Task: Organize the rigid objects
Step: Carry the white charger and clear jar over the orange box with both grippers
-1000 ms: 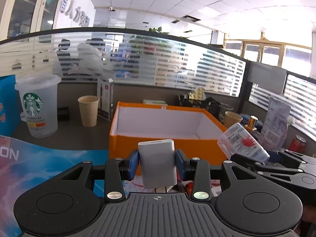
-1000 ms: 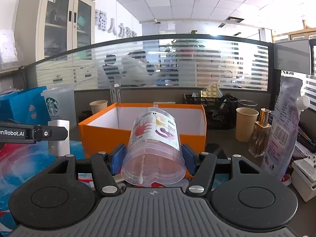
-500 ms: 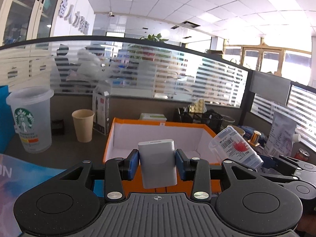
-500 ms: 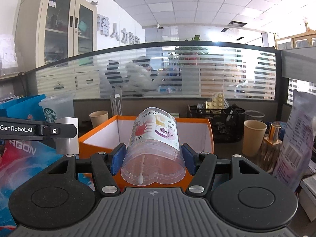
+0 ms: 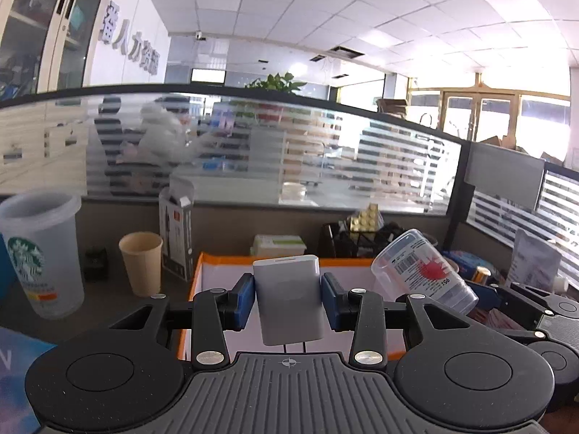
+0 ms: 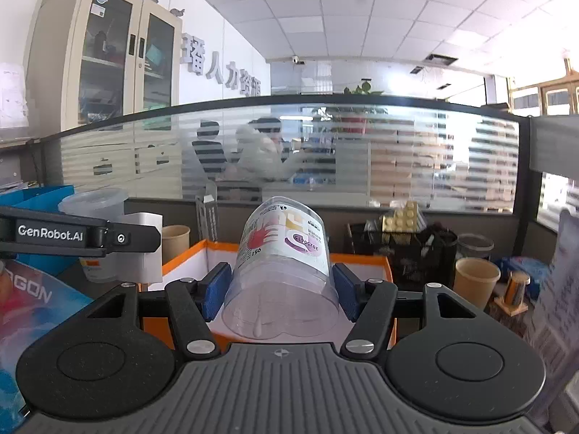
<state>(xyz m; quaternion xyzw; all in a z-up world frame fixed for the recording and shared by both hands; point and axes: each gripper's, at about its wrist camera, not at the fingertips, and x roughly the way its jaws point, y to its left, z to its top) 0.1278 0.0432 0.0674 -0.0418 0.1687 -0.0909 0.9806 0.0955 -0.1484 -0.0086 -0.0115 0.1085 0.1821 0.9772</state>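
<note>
My left gripper is shut on a white rectangular power bank, held upright above the near side of the orange box with a white inside. My right gripper is shut on a clear heart-shaped plastic container with a red and purple label, held over the same orange box. The container also shows in the left wrist view, to the right. The power bank also shows in the right wrist view, at the left.
A clear Starbucks cup, a paper cup and a dark carton stand left of the box. A black mesh organiser, a paper cup and a small bottle stand to its right. A glass partition runs behind.
Both grippers have risen and moved forward with their objects, so the orange box now sits lower and closer under them. Both grips are unchanged.
</note>
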